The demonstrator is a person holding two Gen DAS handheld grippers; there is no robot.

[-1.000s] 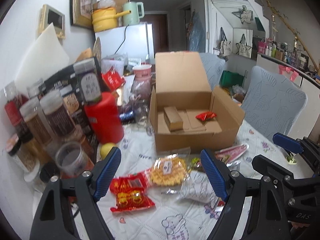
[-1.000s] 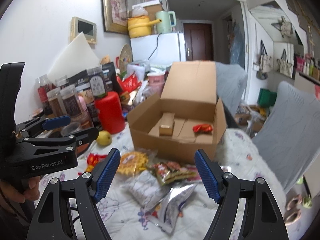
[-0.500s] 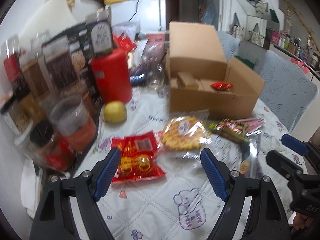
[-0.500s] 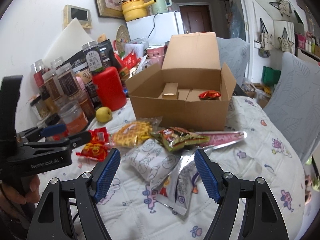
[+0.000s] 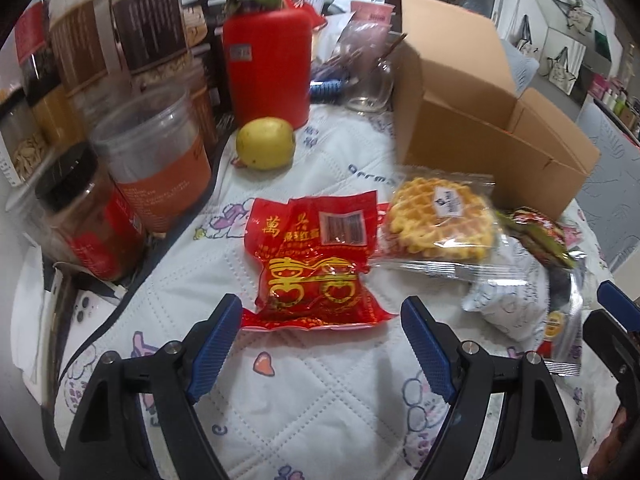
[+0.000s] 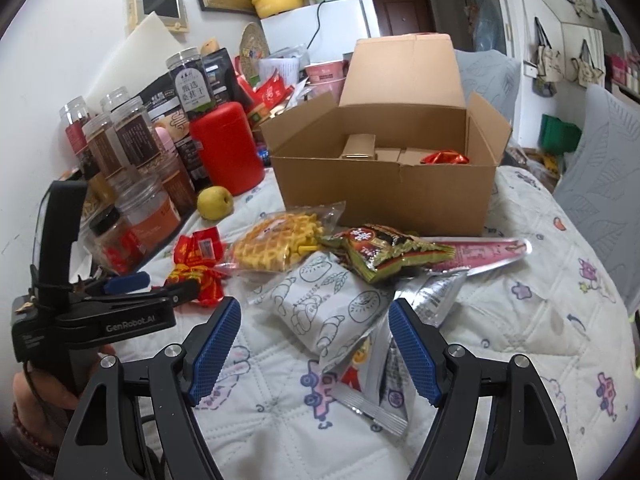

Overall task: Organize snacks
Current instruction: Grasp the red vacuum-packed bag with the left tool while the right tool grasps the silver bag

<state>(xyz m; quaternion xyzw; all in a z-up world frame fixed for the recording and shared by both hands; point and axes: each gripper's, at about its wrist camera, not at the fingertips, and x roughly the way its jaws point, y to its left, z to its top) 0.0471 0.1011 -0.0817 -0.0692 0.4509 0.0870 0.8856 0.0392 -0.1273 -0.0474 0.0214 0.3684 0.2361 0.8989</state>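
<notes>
The left tool [image 5: 321,344] hangs released, jaws spread just near of the red snack packet [image 5: 316,268] on the quilted worktop [image 5: 320,408]. The right tool [image 6: 312,344] is likewise released, empty, near the white bun packet [image 6: 324,312]. The waffle pack [image 6: 276,246] lies beyond, before the open cardboard box [image 6: 384,192].

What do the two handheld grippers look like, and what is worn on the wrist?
Both the left gripper and right gripper have black angular frames with silver bolts and blue ribbed pads on the jaws. The left one's body has white "GenRobot.AI" lettering, a black upright handle and a thin black cable. The hand holding it wears a dark red bead bracelet.
</notes>
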